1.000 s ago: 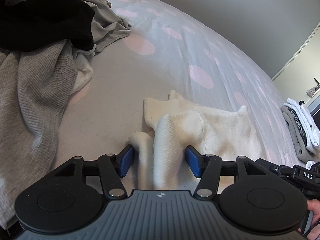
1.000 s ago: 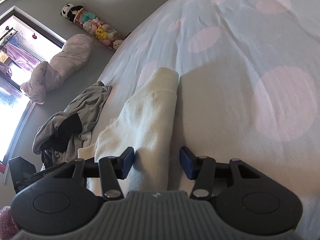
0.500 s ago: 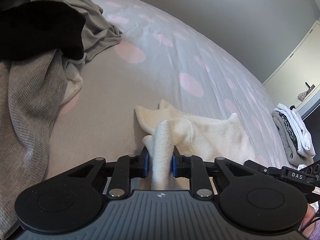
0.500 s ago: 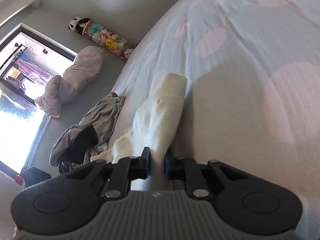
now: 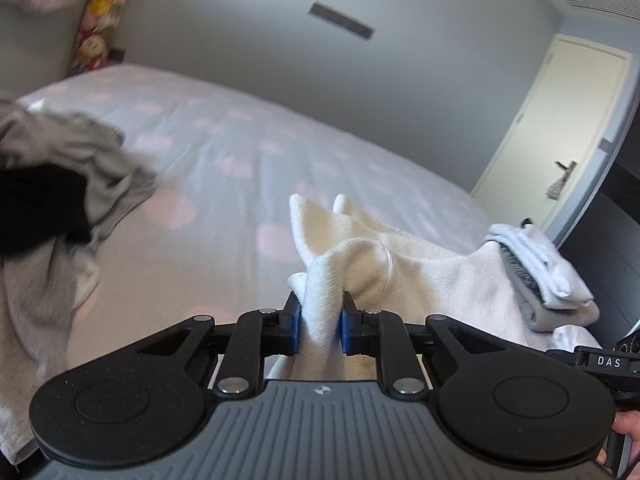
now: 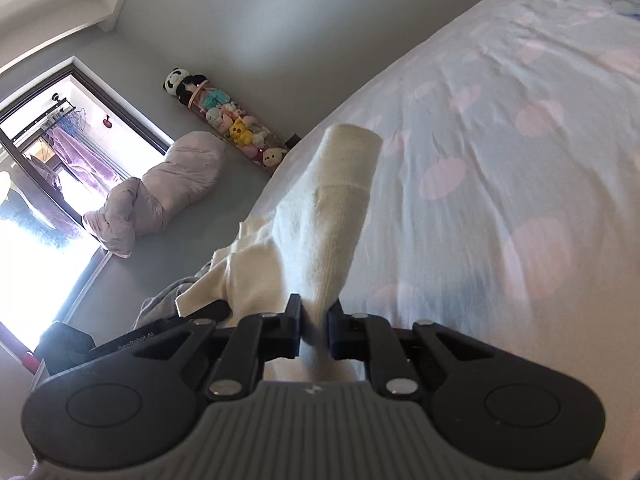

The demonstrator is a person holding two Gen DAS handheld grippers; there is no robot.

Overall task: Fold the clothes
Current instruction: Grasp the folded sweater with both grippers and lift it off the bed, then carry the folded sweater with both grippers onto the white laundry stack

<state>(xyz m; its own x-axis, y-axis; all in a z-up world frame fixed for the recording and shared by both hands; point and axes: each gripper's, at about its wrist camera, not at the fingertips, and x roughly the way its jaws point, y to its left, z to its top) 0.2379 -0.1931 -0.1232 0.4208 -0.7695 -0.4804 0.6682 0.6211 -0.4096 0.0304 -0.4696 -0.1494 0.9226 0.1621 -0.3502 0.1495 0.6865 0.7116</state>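
Observation:
A cream knitted garment point(image 5: 360, 256) hangs lifted over the bed. My left gripper point(image 5: 320, 322) is shut on a bunched fold of it, the blue pads pressing the cloth from both sides. In the right wrist view the same cream garment point(image 6: 332, 216) runs forward with a ribbed cuff at its far end, and my right gripper point(image 6: 314, 320) is shut on it near the cuffed sleeve's base. The part of the garment under both grippers is hidden.
The bed sheet point(image 5: 224, 160) is pale with pink dots. A heap of grey and black clothes point(image 5: 44, 196) lies at the left. A folded stack of white and grey items point(image 5: 540, 272) sits at the right. A door point(image 5: 560, 132) stands beyond. Plush toys point(image 6: 236, 124) line the wall.
Both grippers went from open around the cream garment to shut on it, then rose with it; the views now look higher, showing the wall and door.

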